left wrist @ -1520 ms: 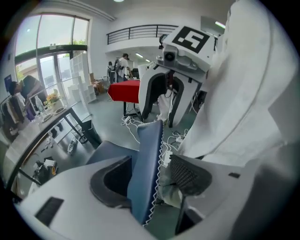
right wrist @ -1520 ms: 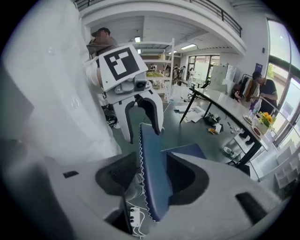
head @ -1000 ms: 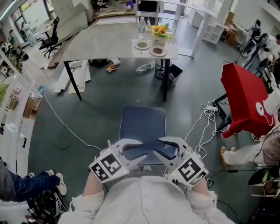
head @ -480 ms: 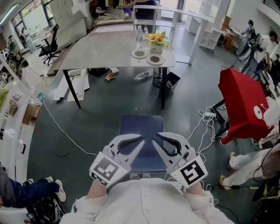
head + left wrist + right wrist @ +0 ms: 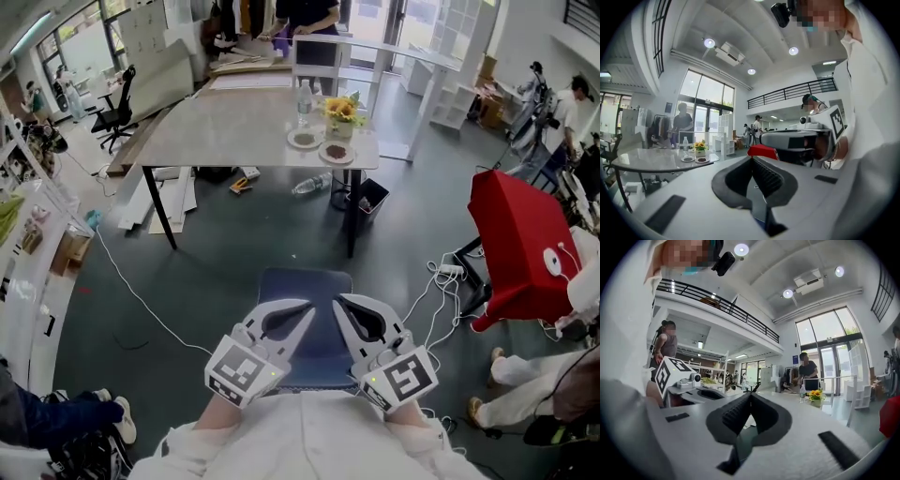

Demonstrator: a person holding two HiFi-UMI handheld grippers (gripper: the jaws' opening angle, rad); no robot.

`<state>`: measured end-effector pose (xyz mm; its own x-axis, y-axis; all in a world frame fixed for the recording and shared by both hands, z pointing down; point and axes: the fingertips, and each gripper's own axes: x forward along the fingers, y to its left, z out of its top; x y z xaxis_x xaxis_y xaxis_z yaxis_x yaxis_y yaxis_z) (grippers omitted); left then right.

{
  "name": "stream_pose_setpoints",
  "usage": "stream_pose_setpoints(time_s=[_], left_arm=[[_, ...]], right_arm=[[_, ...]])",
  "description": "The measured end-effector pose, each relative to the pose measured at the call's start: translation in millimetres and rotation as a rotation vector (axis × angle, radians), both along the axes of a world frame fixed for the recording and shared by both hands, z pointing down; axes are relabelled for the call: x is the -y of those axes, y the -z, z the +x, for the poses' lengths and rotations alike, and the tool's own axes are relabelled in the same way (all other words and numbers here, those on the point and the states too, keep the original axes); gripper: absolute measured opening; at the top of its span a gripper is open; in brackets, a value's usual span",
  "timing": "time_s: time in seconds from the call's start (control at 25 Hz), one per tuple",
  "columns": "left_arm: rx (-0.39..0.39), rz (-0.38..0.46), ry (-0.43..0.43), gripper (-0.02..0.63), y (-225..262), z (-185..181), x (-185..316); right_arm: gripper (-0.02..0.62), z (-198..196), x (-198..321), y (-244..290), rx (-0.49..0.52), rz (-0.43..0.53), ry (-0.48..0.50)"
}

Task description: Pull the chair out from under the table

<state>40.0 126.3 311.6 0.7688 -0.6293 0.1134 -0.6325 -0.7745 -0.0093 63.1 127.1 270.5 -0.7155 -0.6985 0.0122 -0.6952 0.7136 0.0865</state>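
Note:
The chair [image 5: 298, 287], blue-seated, stands on the dark floor in front of me, well apart from the grey table [image 5: 234, 122] farther back. In the head view my left gripper [image 5: 308, 308] and right gripper [image 5: 337, 303] hover side by side above the seat's near part. Both have just been closing; their jaws now meet and nothing is between them. The left gripper view shows its own ribbed pads [image 5: 761, 176] pressed together, with the right gripper [image 5: 797, 140] beside it. The right gripper view shows the same shut pads [image 5: 736, 414].
On the table stand a water bottle [image 5: 304, 101], sunflowers [image 5: 339, 112] and two dishes [image 5: 306, 140]. A black bin [image 5: 370, 197] and a bottle [image 5: 309, 185] lie under it. A red shape [image 5: 520, 234] and cables [image 5: 427, 281] are to the right, where a person sits.
Both grippers have lifted off the chair's near edge and closed from wide open to shut, empty. The chair has stayed in place.

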Motion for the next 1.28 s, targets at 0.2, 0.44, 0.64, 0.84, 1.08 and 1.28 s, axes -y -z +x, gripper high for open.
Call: stream_pose_setpoints(time_s=[0.2, 0.44, 0.64, 0.84, 1.08, 1.28], left_arm=[[-0.128, -0.051, -0.033, 0.015, 11, 3, 1], [-0.137, -0.075, -0.040, 0.015, 11, 7, -1], [-0.139, -0.087, -0.026, 0.015, 8, 7, -5], [-0.147, -0.107, -0.014, 0.015, 5, 4, -2], [-0.127, -0.127, -0.023, 0.015, -2, 6, -4], [-0.124, -0.127, -0.025, 0.014, -4, 4, -7]], right_arm=[[0.002, -12, -1, -3, 0.037, -0.019, 0.004], [0.003, 2, 10, -4, 0.089, -0.050, -0.064], [0.002, 3, 7, -9, 0.102, -0.071, -0.069], [0.002, 2, 7, -18, 0.070, -0.113, -0.043], [0.002, 5, 6, -28, -0.018, -0.136, 0.008], [0.002, 3, 0, -32, -0.130, -0.126, 0.074]])
